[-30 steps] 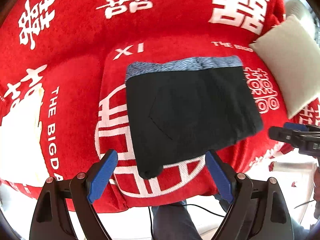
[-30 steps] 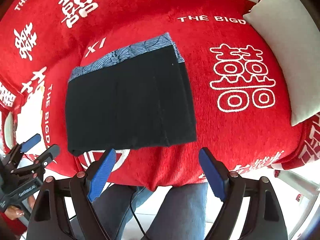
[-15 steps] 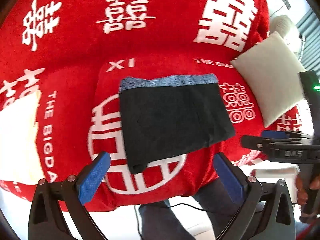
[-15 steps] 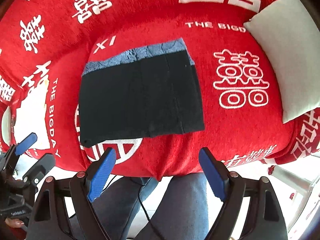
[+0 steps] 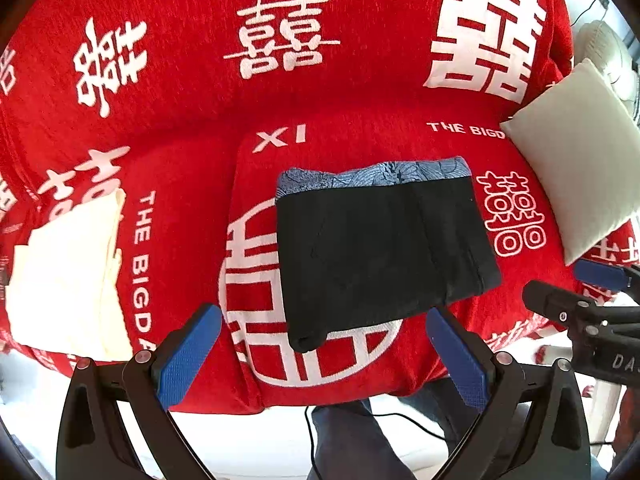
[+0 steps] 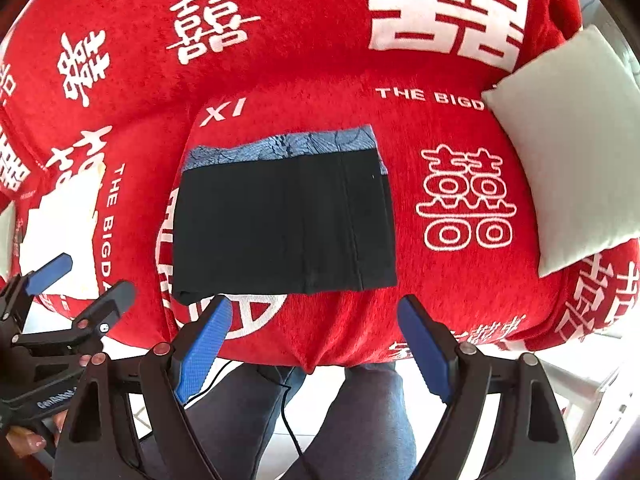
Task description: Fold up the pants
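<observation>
Both grippers have pulled up and away from the pants point(image 5: 380, 248), which look smaller now. They lie folded flat in a black block with a blue patterned band along the far edge, on the red cover point(image 5: 192, 128) with white signs. On the left gripper point(image 5: 322, 354), the jaws have just been opening and stand wide with nothing between them. On the right gripper point(image 6: 314, 350), the jaws are wide too, holding nothing. A pale pillow point(image 6: 568, 148) sits off to the right.
</observation>
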Demonstrator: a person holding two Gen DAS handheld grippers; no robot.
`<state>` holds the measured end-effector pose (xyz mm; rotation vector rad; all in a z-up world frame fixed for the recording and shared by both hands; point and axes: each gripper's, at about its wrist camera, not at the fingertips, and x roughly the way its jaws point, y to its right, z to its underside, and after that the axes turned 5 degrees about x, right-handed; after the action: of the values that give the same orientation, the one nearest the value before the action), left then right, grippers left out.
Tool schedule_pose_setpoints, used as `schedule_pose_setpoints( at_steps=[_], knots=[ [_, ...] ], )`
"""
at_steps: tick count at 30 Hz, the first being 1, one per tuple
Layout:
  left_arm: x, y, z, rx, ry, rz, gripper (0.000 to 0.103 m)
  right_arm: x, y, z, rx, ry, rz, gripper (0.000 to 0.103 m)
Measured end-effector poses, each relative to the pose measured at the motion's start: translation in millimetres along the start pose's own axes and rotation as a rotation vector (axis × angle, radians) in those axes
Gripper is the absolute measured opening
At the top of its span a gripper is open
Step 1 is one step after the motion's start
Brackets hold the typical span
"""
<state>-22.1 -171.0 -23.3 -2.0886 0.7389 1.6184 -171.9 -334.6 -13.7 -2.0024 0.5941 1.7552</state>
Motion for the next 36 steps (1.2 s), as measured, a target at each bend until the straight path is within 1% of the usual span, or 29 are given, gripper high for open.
schedule_pose_setpoints(
  at_steps=[4, 6, 9, 13, 14, 16, 26, 36],
  knots=[
    [-2.0, 9.8, 3.4, -0.038, -0.01, -0.016, 0.103, 1.1, 7.5, -3.3, -0.002, -0.01, 0.002, 0.087],
    [-1.8, 16.2, 7.7, -0.055, -0.031, -0.044, 0.103, -1.0, 14.3, -3.6, -0.005, -0.006, 0.007, 0.087],
    [-3.7, 27.5, 13.0, -0.046, -0.049, -0.081, 0.103, -4.6, 22.4, -2.6, -0.028, 0.008, 0.005, 0.087],
    [-15.7, 37.5, 18.2, -0.057, -0.021, -0.115, 0.103, -5.0, 26.0, 0.6, -0.06, 0.008, 0.007, 0.087],
    [-19.8, 39.8, 18.6, -0.058, -0.01, -0.133, 0.103, -5.1, 26.3, 1.5, -0.066, 0.008, 0.006, 0.087],
    [-22.9, 41.7, 19.1, -0.061, -0.006, -0.15, 0.103, -5.4, 26.4, 3.7, -0.083, 0.007, -0.002, 0.087],
    [-26.2, 34.6, 22.3, -0.123, -0.019, -0.164, 0.103, -2.6, 29.1, 4.5, -0.102, -0.009, 0.003, 0.087],
    [-23.5, 38.0, 19.4, -0.097, -0.031, -0.152, 0.103, -0.8, 29.0, 4.3, -0.094, -0.015, -0.002, 0.087]
  ],
)
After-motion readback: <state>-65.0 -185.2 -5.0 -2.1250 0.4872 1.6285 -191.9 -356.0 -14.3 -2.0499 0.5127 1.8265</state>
